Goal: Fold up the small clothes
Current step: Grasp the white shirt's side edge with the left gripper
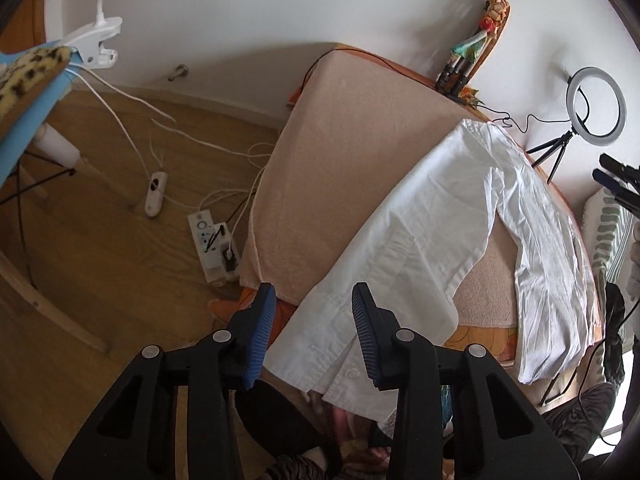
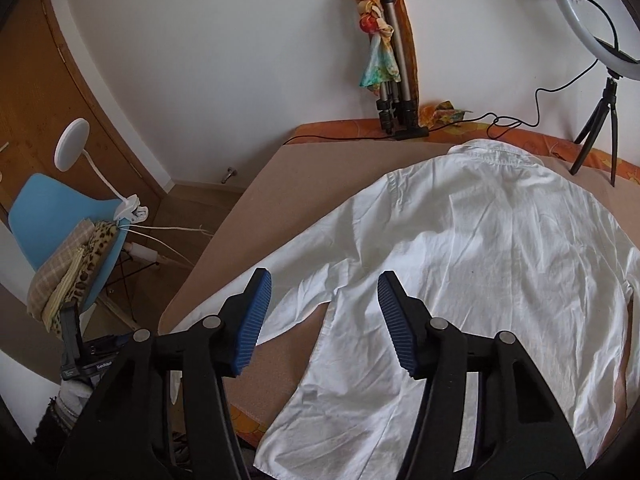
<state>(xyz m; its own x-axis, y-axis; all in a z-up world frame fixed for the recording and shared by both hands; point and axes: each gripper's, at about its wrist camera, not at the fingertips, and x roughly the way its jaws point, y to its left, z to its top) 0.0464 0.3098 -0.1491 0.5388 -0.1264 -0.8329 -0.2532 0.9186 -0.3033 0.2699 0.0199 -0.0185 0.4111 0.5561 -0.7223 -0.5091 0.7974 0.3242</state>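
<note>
A white long-sleeved shirt (image 2: 480, 248) lies spread back-up on a beige towel-covered table (image 2: 304, 184), collar toward the far wall. Its left sleeve (image 1: 400, 248) runs out to the table's near left corner, and its cuff hangs over the edge. My left gripper (image 1: 314, 312) is open, its blue pads on either side of that cuff, above it and not touching. My right gripper (image 2: 324, 304) is open and empty above the shirt's left side hem, near the armpit. The right gripper's tip also shows at the far right of the left wrist view (image 1: 616, 176).
A ring light on a small tripod (image 2: 592, 40) and a folded tripod with a scarf (image 2: 384, 52) stand at the table's far edge, with a black cable between them. A blue chair with stacked cloths (image 2: 68, 232), a clip lamp and a power strip (image 1: 214, 248) are on the floor to the left.
</note>
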